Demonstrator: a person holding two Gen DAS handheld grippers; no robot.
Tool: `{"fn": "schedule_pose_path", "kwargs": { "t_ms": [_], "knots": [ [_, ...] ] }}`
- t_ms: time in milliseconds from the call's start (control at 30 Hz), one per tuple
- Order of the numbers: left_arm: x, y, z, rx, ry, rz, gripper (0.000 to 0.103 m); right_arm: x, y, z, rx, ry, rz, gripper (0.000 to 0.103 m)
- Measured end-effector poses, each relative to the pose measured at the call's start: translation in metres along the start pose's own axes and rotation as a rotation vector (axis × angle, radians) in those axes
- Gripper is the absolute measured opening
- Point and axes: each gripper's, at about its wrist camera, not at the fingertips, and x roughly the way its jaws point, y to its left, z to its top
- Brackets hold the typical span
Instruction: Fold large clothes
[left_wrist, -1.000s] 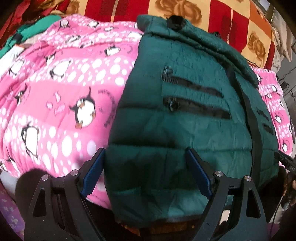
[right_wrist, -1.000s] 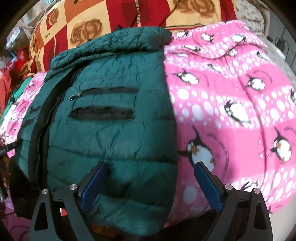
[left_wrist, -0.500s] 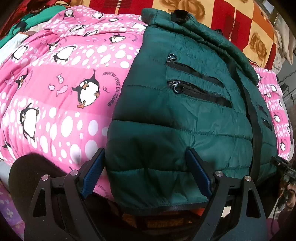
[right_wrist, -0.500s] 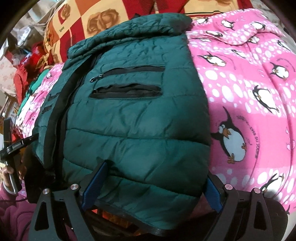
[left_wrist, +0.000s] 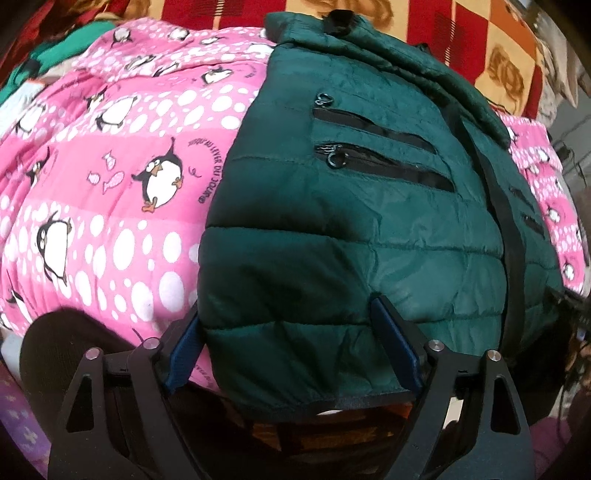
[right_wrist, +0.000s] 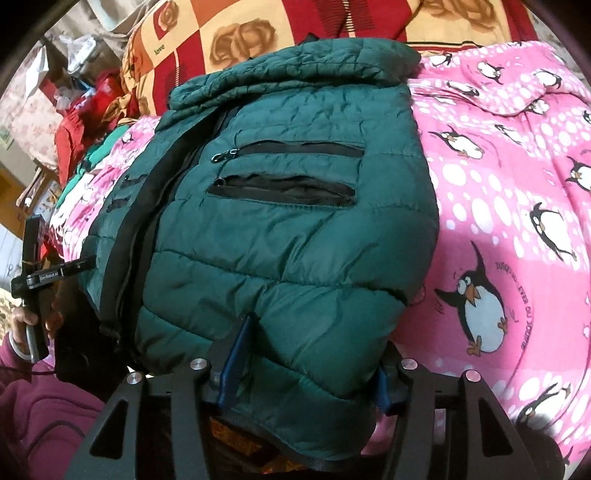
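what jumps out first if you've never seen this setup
A dark green puffer jacket fills the middle, lying on a bright pink penguin blanket with a red and orange rose-print cover behind it. Both grippers, left and right, are closing on the jacket's near hem corners.

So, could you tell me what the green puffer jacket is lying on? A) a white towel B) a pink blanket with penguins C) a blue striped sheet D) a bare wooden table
B: the green puffer jacket lies spread on the pink penguin-print blanket, visible on both sides.
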Motion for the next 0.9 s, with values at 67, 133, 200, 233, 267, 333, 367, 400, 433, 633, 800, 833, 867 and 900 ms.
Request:
{"fn": "schedule_pose_path", "kwargs": {
  "t_ms": [67, 133, 200, 233, 267, 333, 367, 400, 433, 633, 800, 833, 867, 900],
  "knots": [
    [-0.002, -0.002, 0.001, 0.008, -0.002, 0.014, 0.054, -0.004, 0.002, -0.001, -0.015, -0.024, -0.002, 0.032],
    [-0.008, -0.007, 0.002, 0.026, -0.019, 0.035, 0.033, -0.011, 0.003, 0.002, -0.033, -0.045, -0.003, 0.025],
    [-0.014, -0.010, 0.005, 0.046, -0.041, 0.047, 0.018, -0.019, 0.004, 0.006, -0.038, -0.072, 0.006, 0.021],
    [-0.020, -0.011, 0.006, 0.054, -0.056, 0.046, 0.015, -0.023, 0.004, 0.008, -0.045, -0.082, 0.009, 0.020],
    [-0.024, -0.011, 0.007, 0.057, -0.067, 0.041, 0.013, -0.026, 0.005, 0.010, -0.050, -0.091, 0.012, 0.019],
    [-0.035, -0.012, 0.011, 0.058, -0.095, 0.020, 0.012, -0.033, 0.008, 0.015, -0.053, -0.116, 0.021, 0.019],
    [-0.039, -0.011, 0.014, 0.057, -0.106, 0.013, 0.011, -0.037, 0.009, 0.017, -0.054, -0.132, 0.027, 0.019],
    [-0.045, -0.011, 0.017, 0.051, -0.120, 0.009, 0.011, -0.042, 0.009, 0.021, -0.052, -0.150, 0.038, 0.019],
    [-0.049, -0.011, 0.019, 0.044, -0.131, 0.004, 0.011, -0.046, 0.008, 0.023, -0.049, -0.163, 0.048, 0.019],
    [-0.081, -0.010, 0.042, 0.016, -0.243, -0.025, 0.011, -0.066, 0.007, 0.044, -0.029, -0.242, 0.079, 0.019],
    [-0.101, -0.012, 0.075, -0.011, -0.327, -0.051, 0.011, -0.078, 0.009, 0.070, -0.031, -0.313, 0.059, 0.019],
    [-0.103, -0.012, 0.081, -0.016, -0.340, -0.049, 0.011, -0.080, 0.008, 0.076, -0.030, -0.326, 0.059, 0.019],
    [-0.104, -0.012, 0.086, -0.019, -0.349, -0.048, 0.011, -0.081, 0.007, 0.081, -0.028, -0.336, 0.058, 0.019],
    [-0.106, -0.014, 0.094, -0.019, -0.369, -0.047, 0.011, -0.082, 0.006, 0.085, -0.028, -0.345, 0.054, 0.019]
  ]
}}
